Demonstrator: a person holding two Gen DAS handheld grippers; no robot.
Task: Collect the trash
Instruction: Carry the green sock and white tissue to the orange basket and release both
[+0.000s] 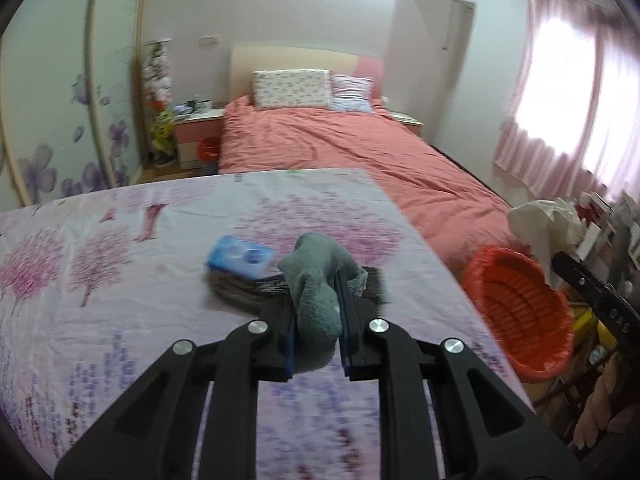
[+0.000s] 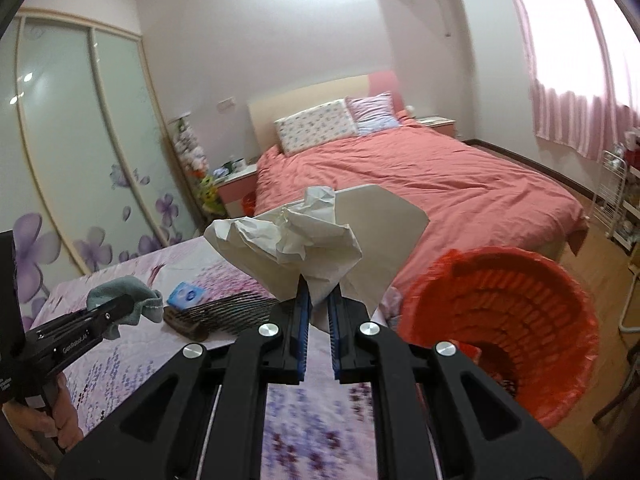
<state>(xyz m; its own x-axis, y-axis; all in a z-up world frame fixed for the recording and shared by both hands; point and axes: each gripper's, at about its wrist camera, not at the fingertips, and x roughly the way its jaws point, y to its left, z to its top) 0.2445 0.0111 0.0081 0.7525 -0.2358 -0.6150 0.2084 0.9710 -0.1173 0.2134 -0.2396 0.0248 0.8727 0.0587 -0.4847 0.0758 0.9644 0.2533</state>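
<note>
A grey-green fuzzy sock [image 1: 316,300] is pinched between the left gripper [image 1: 316,312] fingers, its crumpled bulk bulging up past the tips and its toe end hanging back toward the camera. A crumpled sheet of white paper [image 2: 296,240] is clamped by its lower corner in the right gripper [image 2: 318,312], fanning up and outward above the tips. The orange slatted trash basket [image 2: 520,320], lined with an orange bag, stands just right of and below the right gripper, mouth tilted toward it
</note>
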